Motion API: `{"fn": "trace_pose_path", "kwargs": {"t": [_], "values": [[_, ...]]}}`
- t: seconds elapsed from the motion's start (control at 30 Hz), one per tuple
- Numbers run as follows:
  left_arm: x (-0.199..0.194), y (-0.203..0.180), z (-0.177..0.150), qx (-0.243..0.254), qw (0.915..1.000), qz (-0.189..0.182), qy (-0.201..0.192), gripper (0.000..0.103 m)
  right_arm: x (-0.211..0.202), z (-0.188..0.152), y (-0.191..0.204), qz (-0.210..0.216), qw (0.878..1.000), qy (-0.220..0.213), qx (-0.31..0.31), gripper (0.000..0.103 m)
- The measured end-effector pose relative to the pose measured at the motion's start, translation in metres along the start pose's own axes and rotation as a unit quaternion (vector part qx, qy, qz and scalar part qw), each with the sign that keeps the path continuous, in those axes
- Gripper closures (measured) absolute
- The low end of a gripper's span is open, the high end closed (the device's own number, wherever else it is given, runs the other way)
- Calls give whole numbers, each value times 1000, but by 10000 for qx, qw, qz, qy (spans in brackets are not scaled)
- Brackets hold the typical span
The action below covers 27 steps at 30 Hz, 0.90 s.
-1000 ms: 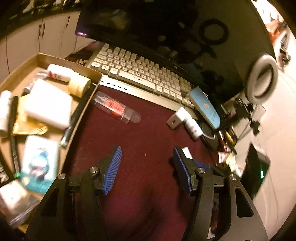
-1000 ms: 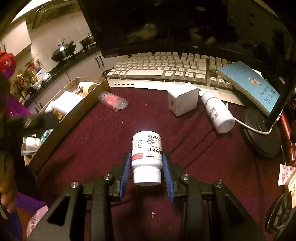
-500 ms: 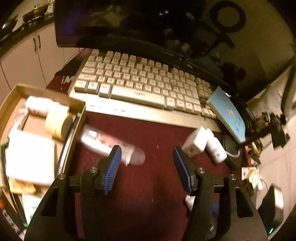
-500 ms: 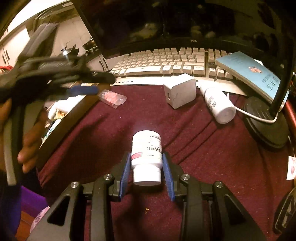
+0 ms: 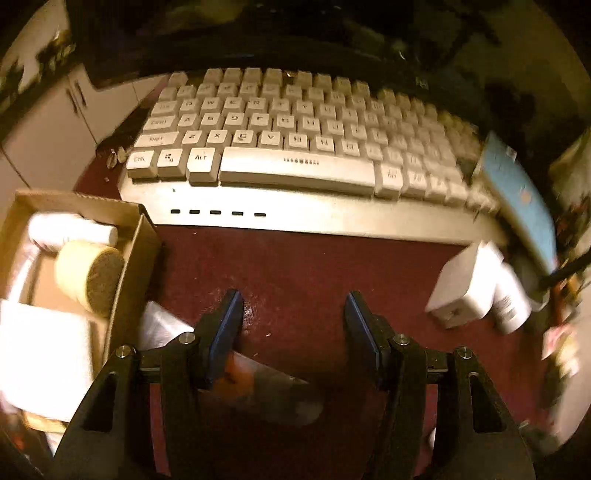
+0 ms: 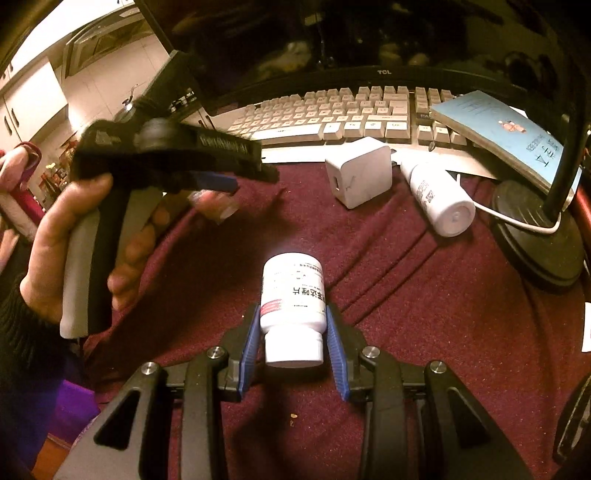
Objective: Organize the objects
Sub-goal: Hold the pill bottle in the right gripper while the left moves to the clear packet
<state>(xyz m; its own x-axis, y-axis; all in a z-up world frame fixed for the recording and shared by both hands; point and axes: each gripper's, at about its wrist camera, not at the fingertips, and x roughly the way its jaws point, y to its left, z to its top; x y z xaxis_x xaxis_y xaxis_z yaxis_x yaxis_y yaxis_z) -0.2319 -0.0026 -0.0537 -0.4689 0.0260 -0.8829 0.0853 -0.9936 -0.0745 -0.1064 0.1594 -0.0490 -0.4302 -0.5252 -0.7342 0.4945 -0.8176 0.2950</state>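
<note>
My right gripper is shut on a white pill bottle and holds it over the maroon cloth. My left gripper is open and empty, low over the cloth in front of the keyboard. A clear plastic case with a red item lies under and behind its left finger. In the right wrist view the left gripper hangs over that case. A cardboard box at the left holds a tape roll and white items.
A white charger cube and a second white bottle lie on the cloth before the keyboard. A blue booklet leans on the keyboard's right end. A black lamp base stands at the right. A monitor is behind.
My left gripper has swung forward and down toward the keyboard, so the clear case now lies under its left finger. My right gripper still holds the bottle, barely moved.
</note>
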Motion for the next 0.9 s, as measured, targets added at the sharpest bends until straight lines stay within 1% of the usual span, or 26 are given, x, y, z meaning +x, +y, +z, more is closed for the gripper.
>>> {"fn": "trace_pose_path", "kwargs": {"t": [0.03,0.13,0.2,0.23,0.27,0.37,0.47,0.5,0.53,0.63,0.7,0.73,0.77,0.8,0.83,0.9], "values": [[-1,-2,-3,108,9999,37,-17,45,0,0,0,2,10000,-2,1,69],[-7,-2,-16,297,9996,-33,-25,45,1,1,-3,60,10000,-9,64,69],[-12,0,-24,257,9995,-177,21,45,1,1,-4,43,10000,-14,72,69],[-18,4,-30,169,9992,-356,21,45,2,0,-3,37,10000,-14,69,69],[-22,7,-34,103,9989,-454,-3,45,2,0,-3,32,10000,-13,65,69],[-38,14,-42,109,9973,-698,-214,45,3,0,-1,-18,10000,-10,29,69],[-48,18,-37,26,9955,-852,-406,45,4,0,0,-39,10000,-11,15,69],[-48,20,-32,-12,9958,-824,-400,45,4,0,0,-27,10000,-14,30,69],[-47,21,-28,-43,9969,-681,-381,45,4,-1,0,-18,10000,-19,48,69],[-46,16,-14,23,9977,-525,-440,45,4,-1,1,-36,10000,-20,35,69],[-38,15,-5,41,9993,-289,-246,45,4,-2,2,-54,10000,-19,19,69],[-35,17,-5,13,9996,-245,-120,45,4,-2,2,-55,10000,-19,18,69],[-34,20,-8,-21,9998,-192,-31,45,4,-2,2,-55,10000,-20,23,69],[-33,23,-12,-103,9999,-58,70,45,4,-2,1,-58,10000,-23,29,69],[-35,24,-20,-174,9998,78,46,45,4,-2,1,-60,10000,-26,33,69],[-50,25,-39,-230,9985,461,-178,45,3,-3,0,-38,10000,-33,58,69]]}}
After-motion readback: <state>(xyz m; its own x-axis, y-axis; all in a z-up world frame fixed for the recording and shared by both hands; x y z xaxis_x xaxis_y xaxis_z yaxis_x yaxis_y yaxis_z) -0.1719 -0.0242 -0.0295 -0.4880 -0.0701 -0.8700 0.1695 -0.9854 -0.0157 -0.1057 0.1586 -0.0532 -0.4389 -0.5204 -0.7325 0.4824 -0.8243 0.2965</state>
